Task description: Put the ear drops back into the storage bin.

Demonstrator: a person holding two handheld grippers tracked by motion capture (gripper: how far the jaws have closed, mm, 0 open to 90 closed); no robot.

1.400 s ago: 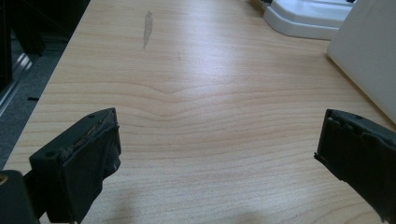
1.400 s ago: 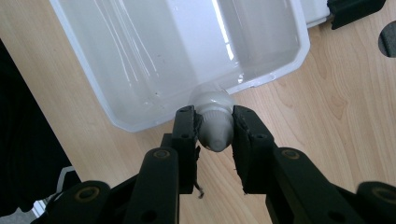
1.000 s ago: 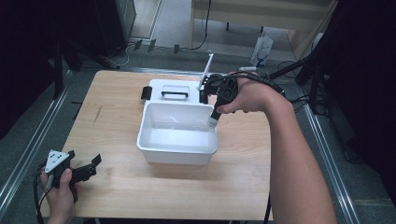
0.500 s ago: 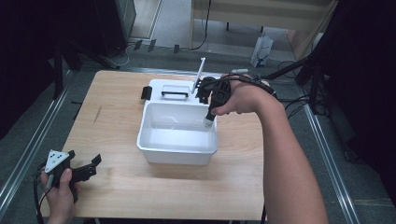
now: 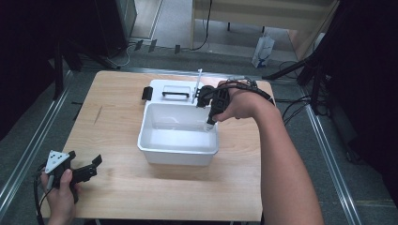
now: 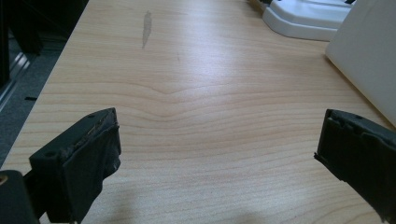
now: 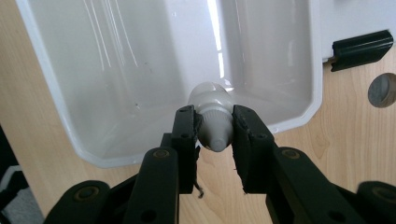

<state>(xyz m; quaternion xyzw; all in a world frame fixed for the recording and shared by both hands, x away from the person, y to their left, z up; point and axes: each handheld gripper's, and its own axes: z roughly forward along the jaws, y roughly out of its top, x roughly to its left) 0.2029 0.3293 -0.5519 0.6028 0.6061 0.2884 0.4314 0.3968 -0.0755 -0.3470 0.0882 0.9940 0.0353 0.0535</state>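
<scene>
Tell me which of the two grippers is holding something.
The right gripper, over the white bin, clamps a small white bottle; the left gripper stands open with nothing between its jaws.

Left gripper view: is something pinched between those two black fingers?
No, the left gripper's fingers stand wide apart over the bare wooden table, with nothing between them.

You worked in a lab-like room: cables (image 5: 295,110) trailed over grey floor (image 5: 173,28) beyond your left jaws' wooden table (image 6: 196,93).
</scene>
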